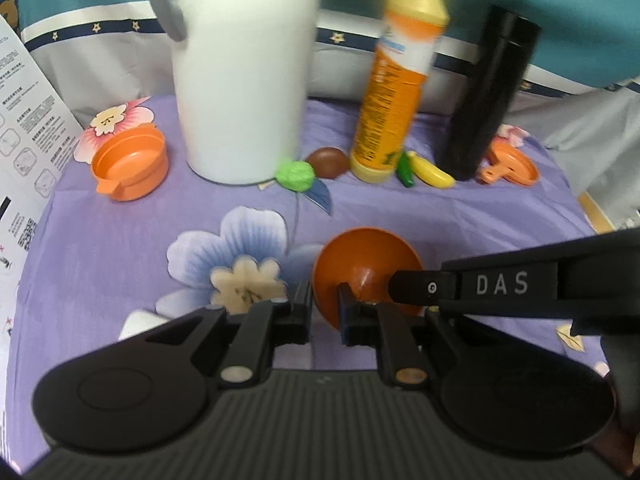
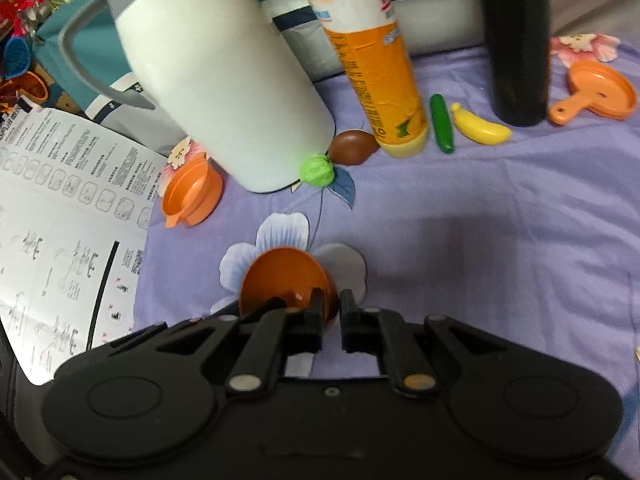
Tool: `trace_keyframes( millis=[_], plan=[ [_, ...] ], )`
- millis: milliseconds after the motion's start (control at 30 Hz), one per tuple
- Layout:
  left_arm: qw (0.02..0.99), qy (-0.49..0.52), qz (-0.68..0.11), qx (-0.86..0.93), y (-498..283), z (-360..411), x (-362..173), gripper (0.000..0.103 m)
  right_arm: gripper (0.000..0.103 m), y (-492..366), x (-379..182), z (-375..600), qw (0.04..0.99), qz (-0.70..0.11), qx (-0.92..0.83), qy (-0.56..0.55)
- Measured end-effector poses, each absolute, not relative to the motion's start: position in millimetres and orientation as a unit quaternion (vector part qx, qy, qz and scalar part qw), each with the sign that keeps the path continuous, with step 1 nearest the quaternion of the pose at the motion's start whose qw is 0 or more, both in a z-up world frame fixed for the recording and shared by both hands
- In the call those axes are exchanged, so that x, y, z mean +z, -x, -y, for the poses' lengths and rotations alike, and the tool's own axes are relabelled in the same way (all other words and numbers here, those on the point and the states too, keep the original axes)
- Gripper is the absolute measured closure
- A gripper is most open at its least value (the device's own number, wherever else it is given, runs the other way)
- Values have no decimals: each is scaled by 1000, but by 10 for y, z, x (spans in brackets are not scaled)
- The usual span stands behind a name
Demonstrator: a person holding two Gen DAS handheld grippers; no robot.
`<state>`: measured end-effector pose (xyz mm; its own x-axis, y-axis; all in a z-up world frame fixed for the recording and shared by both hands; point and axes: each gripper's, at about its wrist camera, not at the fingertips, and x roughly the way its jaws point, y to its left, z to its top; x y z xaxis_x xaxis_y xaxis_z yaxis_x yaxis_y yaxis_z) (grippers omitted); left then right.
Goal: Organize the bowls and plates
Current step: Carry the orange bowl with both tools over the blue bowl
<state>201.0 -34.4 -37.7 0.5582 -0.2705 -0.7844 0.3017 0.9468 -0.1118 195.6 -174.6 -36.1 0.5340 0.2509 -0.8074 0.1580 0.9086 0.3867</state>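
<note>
Left gripper (image 1: 325, 312) and right gripper (image 2: 331, 316) are both clamped nearly shut on opposite rim edges of one small orange plastic bowl (image 1: 366, 268), held tilted above the purple floral cloth (image 1: 120, 240). Risk, as I judge it: thin rim, two grips. Any mismatch between hands could twist it loose towards the white jug (image 1: 240, 72).

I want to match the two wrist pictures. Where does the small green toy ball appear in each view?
Left wrist view: the green toy ball sits above centre, at the lower right of the white jug's base.
Right wrist view: the green toy ball sits at centre, upper half, again at the jug's lower right.
Shared landmark: the brown toy just right of it.
</note>
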Motion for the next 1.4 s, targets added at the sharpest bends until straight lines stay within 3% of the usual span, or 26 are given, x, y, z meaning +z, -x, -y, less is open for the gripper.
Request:
trace_keyframes(
  millis=[767,1400],
  plan=[
    [863,-60,-446,-229,-542,826,-100,90,94,-236,-53,2221,852,-467,4,-236],
    [841,-85,-472,-250,-159,994,-304,90,93,351,-226,2389,837,-488,-10,-247]
  ],
)
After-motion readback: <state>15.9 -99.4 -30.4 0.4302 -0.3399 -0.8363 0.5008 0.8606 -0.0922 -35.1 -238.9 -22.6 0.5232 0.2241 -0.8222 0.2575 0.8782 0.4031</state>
